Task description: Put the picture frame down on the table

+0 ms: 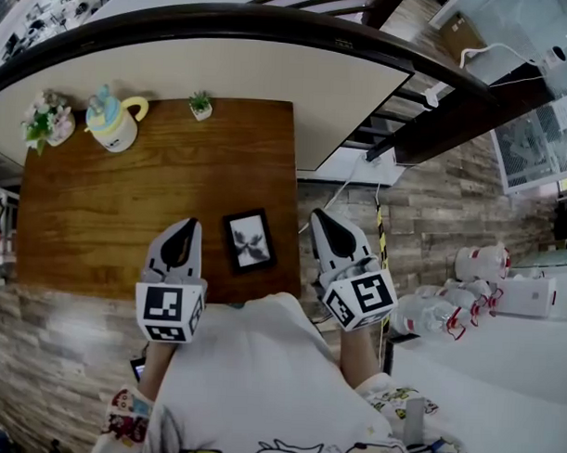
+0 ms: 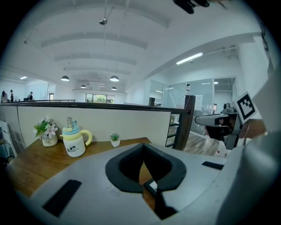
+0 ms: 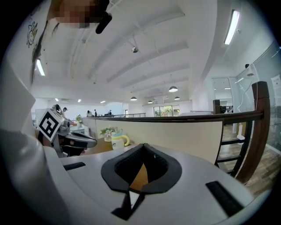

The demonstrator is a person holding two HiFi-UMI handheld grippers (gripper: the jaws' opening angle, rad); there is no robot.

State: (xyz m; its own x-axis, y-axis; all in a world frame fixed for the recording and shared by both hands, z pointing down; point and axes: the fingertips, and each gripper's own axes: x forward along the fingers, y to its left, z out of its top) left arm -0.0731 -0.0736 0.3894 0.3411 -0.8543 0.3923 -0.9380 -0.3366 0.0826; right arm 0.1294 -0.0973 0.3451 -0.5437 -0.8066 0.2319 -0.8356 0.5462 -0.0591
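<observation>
The black picture frame lies flat on the brown wooden table, close to its front edge. It rests between my two grippers, and neither one touches it. To the frame's left, my left gripper is shut and empty. My right gripper is shut and empty to the right of the frame, past the table's right edge. In the left gripper view the shut left gripper shows a corner of the frame below its pads. The right gripper view shows the shut right gripper with only table wood behind it.
At the table's back edge stand a flower pot, a white mug with a yellow handle and a small potted plant. A beige partition with a dark rail runs behind. Bottles sit on a white surface at the right.
</observation>
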